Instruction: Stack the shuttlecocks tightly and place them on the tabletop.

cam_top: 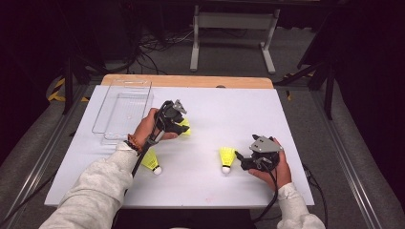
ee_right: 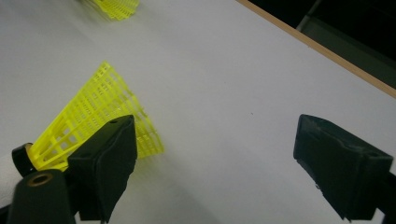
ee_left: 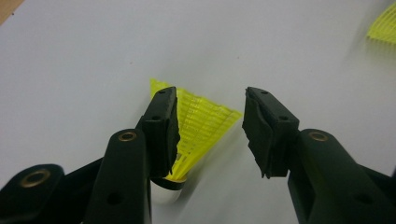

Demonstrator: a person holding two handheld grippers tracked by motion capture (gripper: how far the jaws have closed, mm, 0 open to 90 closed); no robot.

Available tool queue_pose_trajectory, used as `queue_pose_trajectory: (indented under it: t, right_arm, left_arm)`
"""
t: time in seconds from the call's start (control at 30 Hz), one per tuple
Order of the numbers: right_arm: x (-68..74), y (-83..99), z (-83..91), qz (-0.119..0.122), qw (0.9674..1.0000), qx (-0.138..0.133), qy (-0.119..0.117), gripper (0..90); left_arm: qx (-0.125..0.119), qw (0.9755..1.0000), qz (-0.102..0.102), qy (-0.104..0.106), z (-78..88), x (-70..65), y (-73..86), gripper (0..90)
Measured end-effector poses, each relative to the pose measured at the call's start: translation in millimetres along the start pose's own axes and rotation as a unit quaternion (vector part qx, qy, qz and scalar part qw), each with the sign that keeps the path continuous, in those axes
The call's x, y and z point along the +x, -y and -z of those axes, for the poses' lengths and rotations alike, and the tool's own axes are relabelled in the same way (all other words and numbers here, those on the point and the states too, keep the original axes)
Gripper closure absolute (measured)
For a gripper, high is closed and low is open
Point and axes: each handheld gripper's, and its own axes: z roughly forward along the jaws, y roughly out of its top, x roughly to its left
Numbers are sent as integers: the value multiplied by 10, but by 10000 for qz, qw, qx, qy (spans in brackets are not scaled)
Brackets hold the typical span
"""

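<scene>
On white table (cam_top: 215, 119), left hand-held gripper (ee_left: 210, 126) parted around yellow shuttlecock (ee_left: 201, 123), right hand-held gripper (ee_right: 215, 158) wide open, empty

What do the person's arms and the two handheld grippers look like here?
Both arms wear light grey sleeves, with a beaded bracelet at the left wrist. The left gripper and right gripper are black, each topped by a grey three-cornered plate and trailing a black cable. Brass-coloured rivets mark the jaw arms.

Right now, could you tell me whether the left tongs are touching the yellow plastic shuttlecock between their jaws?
Cannot tell: in the left gripper view one jaw of the left tongs overlaps the yellow plastic shuttlecock, hiding any contact.
</scene>
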Motion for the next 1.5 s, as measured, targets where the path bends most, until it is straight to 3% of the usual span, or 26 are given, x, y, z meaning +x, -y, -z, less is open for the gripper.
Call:
queue_pose_trajectory:
  t: [0.2, 0.4, 0.5, 0.6, 0.7, 0.8, 0.93, 1.0, 1.13, 1.2, 1.27, 1.33, 1.5]
  right_arm:
    - [5, -4, 4, 18, 10000, -2, 9, 146]
    - [3, -1, 3, 23, 10000, 4, 4, 146]
    - [4, -2, 3, 28, 10000, 2, 8, 146]
    - [5, -3, 2, 35, 10000, 10, 5, 146]
    - [4, -2, 4, 32, 10000, 5, 11, 146]
    - [4, -1, 5, 37, 10000, 7, 11, 146]
    - [3, -1, 3, 30, 10000, 8, 7, 146]
    - [2, 0, 2, 32, 10000, 10, 1, 146]
    - [0, 1, -3, 35, 10000, 16, -4, 146]
    - [-2, 2, -5, 23, 10000, 14, -8, 146]
    - [2, 3, -6, 30, 10000, 23, -16, 146]
    - [5, 2, -9, 24, 10000, 27, -19, 146]
    - [8, 2, -11, 14, 10000, 24, -28, 146]
  left_arm:
    - [129, 9998, -28, 129, -42, 12, 2, 577]
    - [40, 9999, -24, 164, -48, 2, -16, 573]
    - [138, 9999, -33, -15, -82, -6, -29, 627]
    - [158, 9999, -37, -48, -88, -2, -27, 666]
    - [191, 9997, -74, -112, -86, 8, -17, 802]
    - [259, 9996, -103, -107, -86, 19, -6, 881]
    - [219, 9996, -141, -92, -68, 25, 0, 897]
    - [30, 9999, -80, -76, -23, 37, 1, 897]
    - [-255, 9992, 56, -298, 66, 68, -8, 769]
    - [-415, 9971, 377, -523, 91, 98, -7, 617]
    - [-527, 9961, 583, -389, 71, 137, -9, 522]
    - [-519, 9951, 695, -465, 30, 138, -22, 417]
    - [-354, 9963, 726, -294, -102, 100, -63, 346]
